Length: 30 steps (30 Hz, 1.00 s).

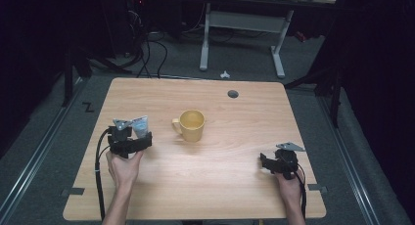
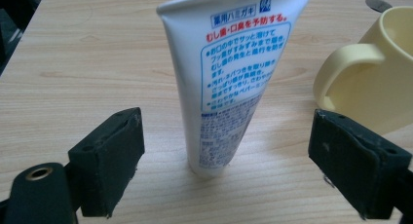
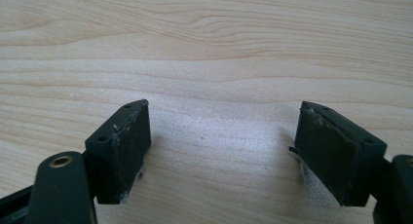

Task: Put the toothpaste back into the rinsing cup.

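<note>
**Entry: toothpaste tube standing between parted jaws, mug alongside**

Item 1. Toothpaste tube (image 2: 229,73), white with blue and red Japanese print. Stands cap-down on the wooden table (image 1: 220,186), crimped end up, towards the table's left side. Touched by neither jaw; clear gaps show on both sides.

Item 2. Left gripper (image 2: 229,156). Jaws spread wide, straddling the tube's lower end, holding nothing. In the high view it sits just left of the mug, the person's left hand (image 1: 124,167) behind it.

Item 3. Yellow mug (image 1: 190,125). Upright near the table's centre, handle turned towards the tube, near it but apart. In the left gripper view the handle lies just beyond the right-hand jaw.

Item 4. Right gripper (image 3: 221,151). Jaws wide apart over bare wood, nothing between them; well away from tube and mug, near the table's right front.

Risk notes (judgement). The tube balances on a narrow cap: a jaw meeting it off-centre would likely tip it towards the mug. A squeeze on the soft body could let it buckle or slip. The right-hand jaw may catch the mug's handle on closing.
</note>
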Each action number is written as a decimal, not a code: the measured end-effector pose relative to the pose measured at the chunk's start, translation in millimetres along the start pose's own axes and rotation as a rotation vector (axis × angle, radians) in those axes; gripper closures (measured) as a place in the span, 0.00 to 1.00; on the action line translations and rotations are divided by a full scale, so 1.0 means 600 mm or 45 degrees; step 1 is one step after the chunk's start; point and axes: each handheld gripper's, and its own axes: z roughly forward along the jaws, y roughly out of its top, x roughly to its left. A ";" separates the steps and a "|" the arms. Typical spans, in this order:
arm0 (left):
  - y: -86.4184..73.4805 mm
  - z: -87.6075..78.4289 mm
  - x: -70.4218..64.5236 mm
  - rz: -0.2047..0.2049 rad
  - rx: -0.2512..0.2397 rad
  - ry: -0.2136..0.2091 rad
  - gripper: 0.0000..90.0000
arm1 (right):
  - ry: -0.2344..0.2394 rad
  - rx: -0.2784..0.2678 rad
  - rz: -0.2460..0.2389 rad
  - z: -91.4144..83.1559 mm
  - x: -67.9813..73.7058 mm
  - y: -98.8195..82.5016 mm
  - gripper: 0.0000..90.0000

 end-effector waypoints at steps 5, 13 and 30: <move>0.007 0.003 -0.004 0.000 -0.011 0.011 0.16 | 0.000 0.000 0.000 0.000 0.000 0.000 0.23; 0.017 0.017 -0.005 -0.013 -0.005 0.042 0.17 | 0.000 0.000 0.000 0.000 0.000 0.000 0.23; 0.016 0.056 -0.011 -0.048 0.000 0.109 0.22 | 0.000 0.000 0.000 0.000 0.000 0.000 0.23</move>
